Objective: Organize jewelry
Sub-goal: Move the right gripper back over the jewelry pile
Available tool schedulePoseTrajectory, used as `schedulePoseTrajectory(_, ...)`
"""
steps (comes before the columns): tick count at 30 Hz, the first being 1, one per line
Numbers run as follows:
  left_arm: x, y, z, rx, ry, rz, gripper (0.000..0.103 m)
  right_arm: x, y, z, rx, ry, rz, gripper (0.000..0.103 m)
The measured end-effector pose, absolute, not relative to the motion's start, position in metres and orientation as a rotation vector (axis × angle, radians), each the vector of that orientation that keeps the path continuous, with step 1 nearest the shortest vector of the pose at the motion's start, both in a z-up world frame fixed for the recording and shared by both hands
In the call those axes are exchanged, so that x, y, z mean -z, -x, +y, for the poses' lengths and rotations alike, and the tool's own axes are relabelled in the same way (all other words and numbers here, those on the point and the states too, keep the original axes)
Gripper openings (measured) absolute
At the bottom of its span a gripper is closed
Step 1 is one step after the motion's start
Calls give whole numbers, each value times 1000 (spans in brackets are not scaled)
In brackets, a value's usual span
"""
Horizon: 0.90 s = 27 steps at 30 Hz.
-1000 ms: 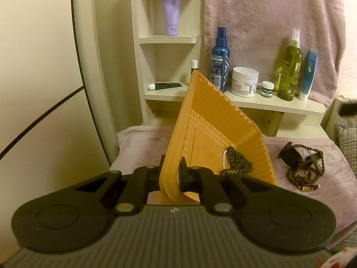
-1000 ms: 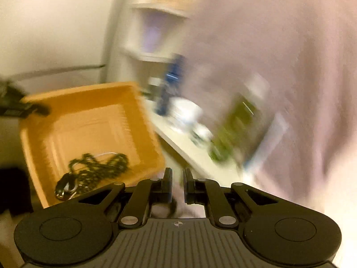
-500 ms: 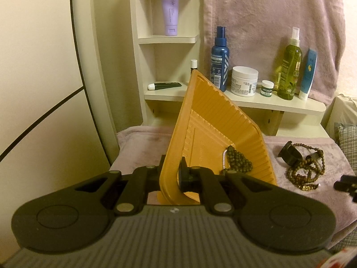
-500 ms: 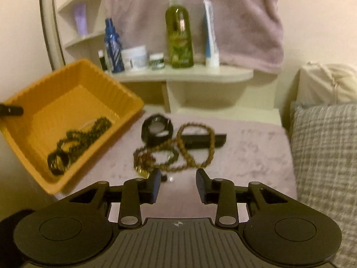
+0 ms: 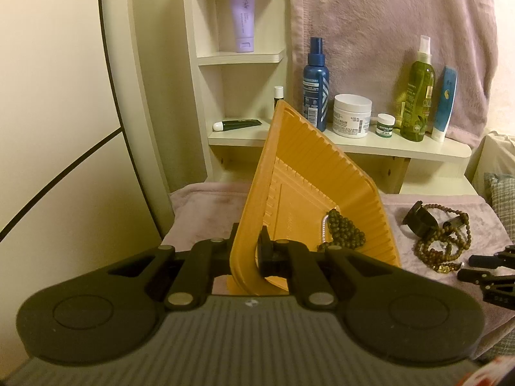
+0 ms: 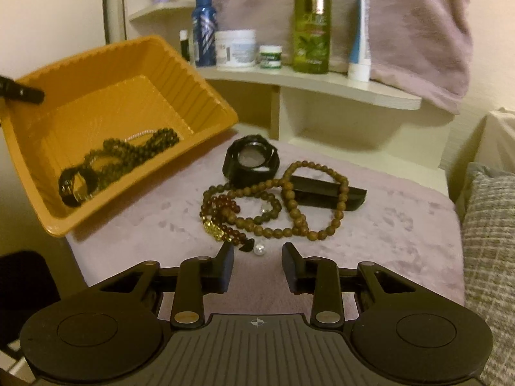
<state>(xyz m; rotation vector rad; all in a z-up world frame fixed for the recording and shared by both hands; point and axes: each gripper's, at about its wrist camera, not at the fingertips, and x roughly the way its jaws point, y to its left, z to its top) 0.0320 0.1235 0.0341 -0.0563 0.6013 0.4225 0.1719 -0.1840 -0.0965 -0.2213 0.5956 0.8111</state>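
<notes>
While the left tool (image 5: 249, 254) pinches the rim of the tilted orange tray (image 6: 96, 103), the job looks partly done. Inside the tray lie dark green beads (image 6: 135, 152), a thin pearl strand and a black ring-shaped piece (image 6: 75, 186). On the pink-covered surface (image 6: 386, 225) just beside it lie brown bead bracelets (image 6: 289, 202), a black watch (image 6: 252, 160) and a small pearl (image 6: 259, 250). The right tool (image 6: 257, 265) hovers spread and empty before that pile.

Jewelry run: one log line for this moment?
left gripper: shut on orange tray rim, tray tilted | right gripper: open, near bead bracelets on cloth | tray: dark beads
</notes>
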Motion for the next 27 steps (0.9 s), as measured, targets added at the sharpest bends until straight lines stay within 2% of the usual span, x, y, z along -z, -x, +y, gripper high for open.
schedulePoseTrajectory(2,-34,-32,124,-422,55,601,7,99,-173,-183,-817,231,585,27)
schedulePoseTrajectory(7,-34,-32,124,-422,55,602,7,100,-174,-182,-839,263,567,23)
schedulePoseTrajectory(9,-34,-32,124,-423,56,602,7,101,-175,-182,-856,268,563,18)
schedulePoseTrajectory(11,-34,-32,124,-423,57,603,7,100,-174,-182,-870,287,559,8)
schedulePoseTrajectory(27,-35,-32,123,-423,58,603,7,73,-150,-192,-844,252,494,8)
